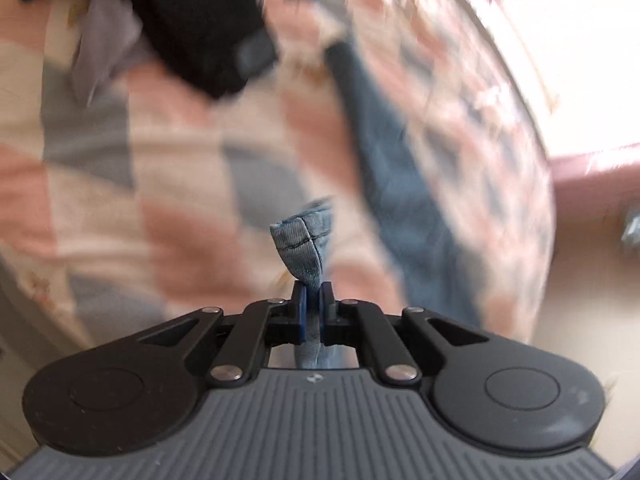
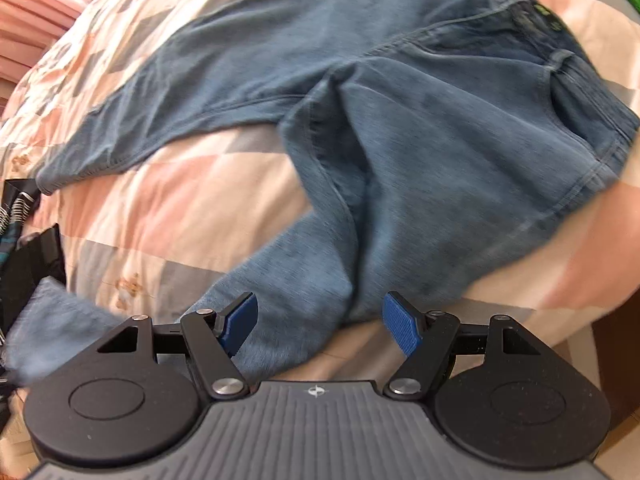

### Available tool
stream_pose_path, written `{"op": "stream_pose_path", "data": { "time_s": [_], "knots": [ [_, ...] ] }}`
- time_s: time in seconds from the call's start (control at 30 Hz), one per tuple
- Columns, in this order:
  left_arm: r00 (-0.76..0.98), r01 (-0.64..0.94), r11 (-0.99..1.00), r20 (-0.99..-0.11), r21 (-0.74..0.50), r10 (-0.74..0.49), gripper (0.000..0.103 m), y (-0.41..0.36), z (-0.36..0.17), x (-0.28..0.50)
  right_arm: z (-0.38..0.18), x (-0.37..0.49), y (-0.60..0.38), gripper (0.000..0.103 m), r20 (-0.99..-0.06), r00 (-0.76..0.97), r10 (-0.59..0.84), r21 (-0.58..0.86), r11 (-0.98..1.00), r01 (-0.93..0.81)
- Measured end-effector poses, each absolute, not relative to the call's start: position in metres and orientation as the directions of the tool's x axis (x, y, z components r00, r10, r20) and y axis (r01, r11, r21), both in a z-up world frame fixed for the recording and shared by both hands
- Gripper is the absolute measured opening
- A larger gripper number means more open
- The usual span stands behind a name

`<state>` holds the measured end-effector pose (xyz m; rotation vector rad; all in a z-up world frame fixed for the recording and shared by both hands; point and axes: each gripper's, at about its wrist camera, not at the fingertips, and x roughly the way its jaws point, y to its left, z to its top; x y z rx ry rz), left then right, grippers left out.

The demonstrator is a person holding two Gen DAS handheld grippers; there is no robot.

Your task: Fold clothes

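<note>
A pair of blue jeans (image 2: 400,128) lies spread on a bed with a pink, grey and cream checked cover (image 2: 160,208). The waistband is at the far right, one leg runs far left, the other comes toward me. My left gripper (image 1: 314,300) is shut on a hem corner of the jeans (image 1: 302,240), held above the bed; the denim leg (image 1: 400,184) trails off to the right. My right gripper (image 2: 320,320) is open, its blue pads (image 2: 400,326) on either side of the near leg, just above it.
A black garment (image 1: 200,20) lies on the far part of the bed in the blurred left wrist view. Dark clothes (image 2: 24,248) sit at the left edge, pink folded cloth (image 2: 32,20) at the far left. The bed edge drops off at right (image 2: 600,320).
</note>
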<state>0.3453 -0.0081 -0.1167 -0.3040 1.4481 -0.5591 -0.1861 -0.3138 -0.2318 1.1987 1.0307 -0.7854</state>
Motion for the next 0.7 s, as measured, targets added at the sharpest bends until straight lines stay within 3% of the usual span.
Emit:
{"op": "stream_pose_path", "data": {
  "time_s": [0.13,0.27,0.37,0.57,0.7],
  "knots": [
    [0.153,0.212,0.873,-0.867,-0.439,-0.473,0.008,-0.09,-0.118,0.406,-0.231,-0.167,-0.318,0.072,-0.93,0.367,0.018,0.361,0.24,0.901],
    [0.182,0.245,0.921,-0.918,-0.304,-0.352,0.02,-0.148,-0.157,0.446,-0.217,-0.157,-0.317,0.072,-0.929,0.369,-0.015,0.351,0.275,0.895],
    [0.18,0.283,0.921,-0.929,-0.267,-0.324,0.04,-0.143,-0.189,0.445,-0.203,-0.163,-0.316,0.077,-0.921,0.383,-0.066,0.353,0.272,0.895],
    [-0.029,0.25,0.913,-0.945,-0.323,-0.327,0.033,-0.086,-0.288,0.413,-0.21,-0.191,-0.315,0.078,-0.931,0.349,-0.104,0.338,0.11,0.935],
    [-0.06,0.275,0.896,-0.936,-0.349,-0.346,0.035,-0.089,-0.315,0.392,-0.216,-0.189,-0.315,0.078,-0.935,0.342,-0.094,0.333,0.095,0.938]
  ]
}}
